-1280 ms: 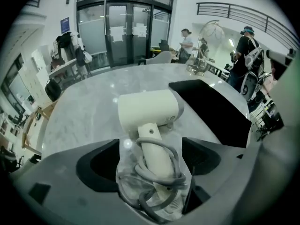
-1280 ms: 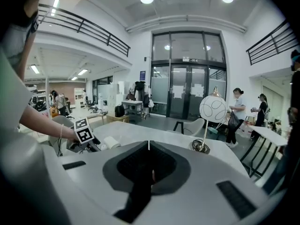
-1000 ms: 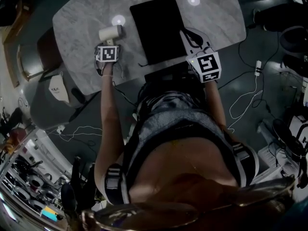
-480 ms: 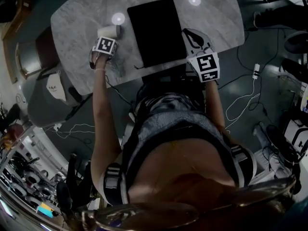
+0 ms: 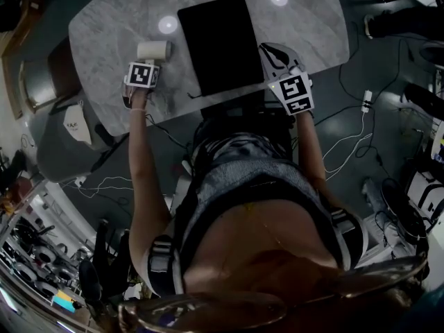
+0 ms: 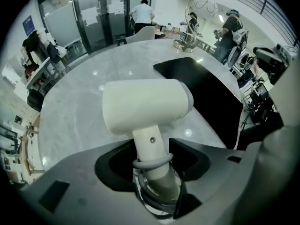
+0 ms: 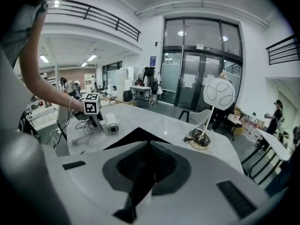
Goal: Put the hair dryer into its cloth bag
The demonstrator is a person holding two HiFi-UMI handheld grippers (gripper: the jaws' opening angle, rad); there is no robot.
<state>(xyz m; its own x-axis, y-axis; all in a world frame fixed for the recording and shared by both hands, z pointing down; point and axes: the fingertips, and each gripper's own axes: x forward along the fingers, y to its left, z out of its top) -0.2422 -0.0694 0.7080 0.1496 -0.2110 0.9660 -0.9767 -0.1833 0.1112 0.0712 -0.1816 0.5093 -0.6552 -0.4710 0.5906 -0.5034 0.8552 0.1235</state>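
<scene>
My left claw (image 6: 152,146) has just been closing and pinches the handle of the hair dryer (image 6: 145,104) on the worktop's (image 5: 111,33) left. Right of it lies the cloth bag (image 5: 218,44), its near right corner nipped in my tight-pressed right claw (image 7: 149,146).

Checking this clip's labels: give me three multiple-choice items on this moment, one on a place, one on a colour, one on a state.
1. In the head view, relative to the cloth bag, the hair dryer lies: A) on top B) to its left C) inside.
2. The cloth bag is: A) white B) red C) black.
3. Between the left gripper's fingers is: A) the dryer's handle B) nothing C) the bag's edge.

Answers: 1 B, it rests on the bare table beside the bag; 2 C, a flat black sheet; 3 A, the fingers, just closing, flank the handle.
</scene>
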